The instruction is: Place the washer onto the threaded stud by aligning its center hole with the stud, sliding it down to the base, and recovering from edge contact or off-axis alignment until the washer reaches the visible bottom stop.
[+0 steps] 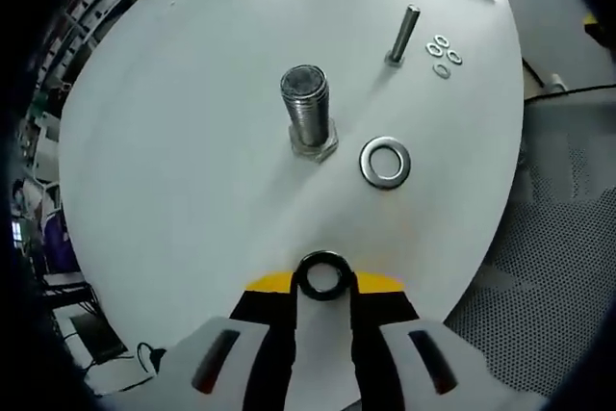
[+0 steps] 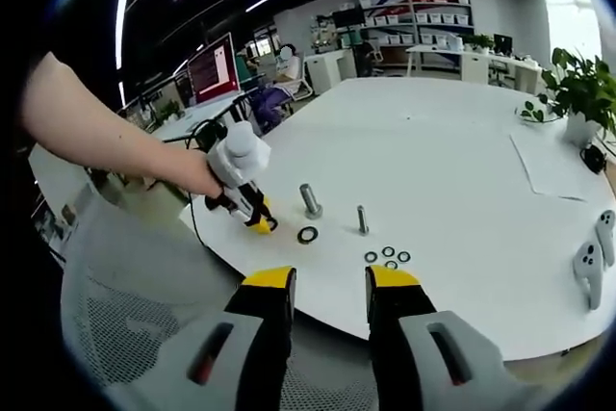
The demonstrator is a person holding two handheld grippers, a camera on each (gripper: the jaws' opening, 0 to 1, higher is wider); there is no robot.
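A thick threaded stud (image 1: pixel 306 108) stands upright on its hex base in the middle of the round white table (image 1: pixel 173 141). A large steel washer (image 1: pixel 385 162) lies flat just right of the stud's base. My left gripper (image 1: pixel 323 281) is shut on a dark washer (image 1: pixel 323 274), held between its yellow tips short of the stud. In the right gripper view a hand holds that left gripper (image 2: pixel 262 223) low over the table edge, left of the stud (image 2: pixel 310 200) and the flat washer (image 2: pixel 307 235). My right gripper (image 2: pixel 330 286) hangs open off the table's near edge, holding nothing.
A thinner bolt (image 1: pixel 402 36) stands behind the stud with several small washers (image 1: pixel 443 53) beside it. Two white controllers (image 2: pixel 592 262) lie at the table's right side, with a paper sheet (image 2: pixel 553 166) and a potted plant (image 2: pixel 577 93) further back. A mesh chair (image 2: pixel 125 315) sits below the table edge.
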